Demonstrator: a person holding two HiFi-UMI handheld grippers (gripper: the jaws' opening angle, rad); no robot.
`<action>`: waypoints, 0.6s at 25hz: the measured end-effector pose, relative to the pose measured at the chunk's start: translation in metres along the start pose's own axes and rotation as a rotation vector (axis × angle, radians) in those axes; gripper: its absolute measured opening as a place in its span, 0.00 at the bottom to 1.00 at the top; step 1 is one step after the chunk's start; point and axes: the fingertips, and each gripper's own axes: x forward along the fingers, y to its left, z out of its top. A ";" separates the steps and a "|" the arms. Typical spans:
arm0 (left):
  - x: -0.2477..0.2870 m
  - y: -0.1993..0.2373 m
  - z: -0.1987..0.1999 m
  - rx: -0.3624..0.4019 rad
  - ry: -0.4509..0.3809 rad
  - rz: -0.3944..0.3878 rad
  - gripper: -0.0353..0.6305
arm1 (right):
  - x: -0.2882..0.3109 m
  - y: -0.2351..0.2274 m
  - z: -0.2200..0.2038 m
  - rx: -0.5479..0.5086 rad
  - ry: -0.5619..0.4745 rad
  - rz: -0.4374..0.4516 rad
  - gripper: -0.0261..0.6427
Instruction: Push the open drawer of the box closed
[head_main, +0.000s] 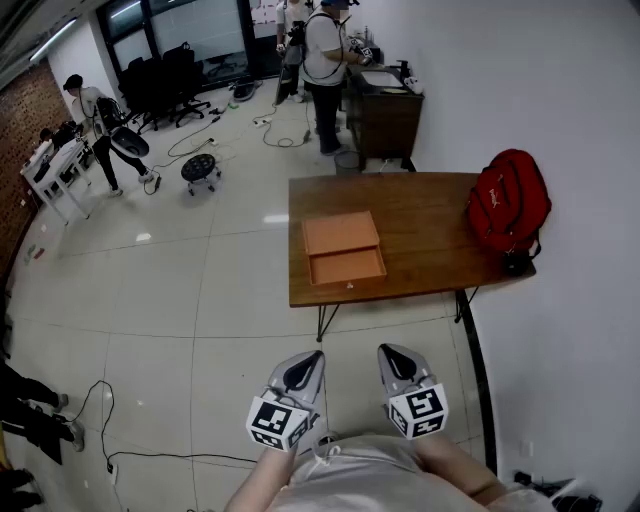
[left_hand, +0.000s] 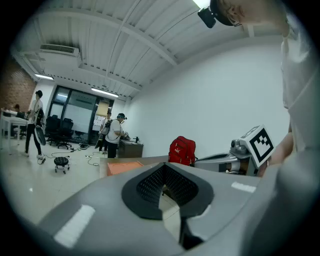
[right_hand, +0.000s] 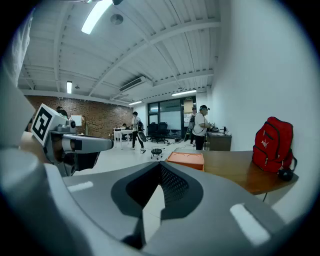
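Note:
An orange box (head_main: 340, 232) lies on the brown table (head_main: 430, 235), near its left front corner. Its drawer (head_main: 347, 267) is pulled out toward the table's near edge. Both grippers hang close to my body, well short of the table and over the floor. My left gripper (head_main: 310, 358) is shut with nothing in it, and so is my right gripper (head_main: 390, 352). The left gripper view shows shut jaws (left_hand: 162, 170) with the box (left_hand: 124, 166) far ahead. In the right gripper view the jaw tips (right_hand: 160, 167) point toward the box (right_hand: 186, 159).
A red backpack (head_main: 508, 205) rests on the table's right end against the white wall. A dark cabinet (head_main: 383, 115) stands behind the table with a person (head_main: 323, 60) at it. A stool (head_main: 200, 167), cables and other people are on the tiled floor at left.

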 end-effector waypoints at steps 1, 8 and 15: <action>-0.002 0.005 -0.001 -0.002 0.000 0.000 0.06 | 0.003 0.003 -0.001 0.002 0.001 -0.004 0.04; -0.019 0.037 -0.007 -0.025 -0.008 0.017 0.06 | 0.019 0.023 -0.004 0.005 0.012 -0.020 0.04; -0.019 0.053 -0.008 -0.043 -0.017 0.011 0.06 | 0.036 0.022 -0.006 -0.009 0.039 -0.026 0.04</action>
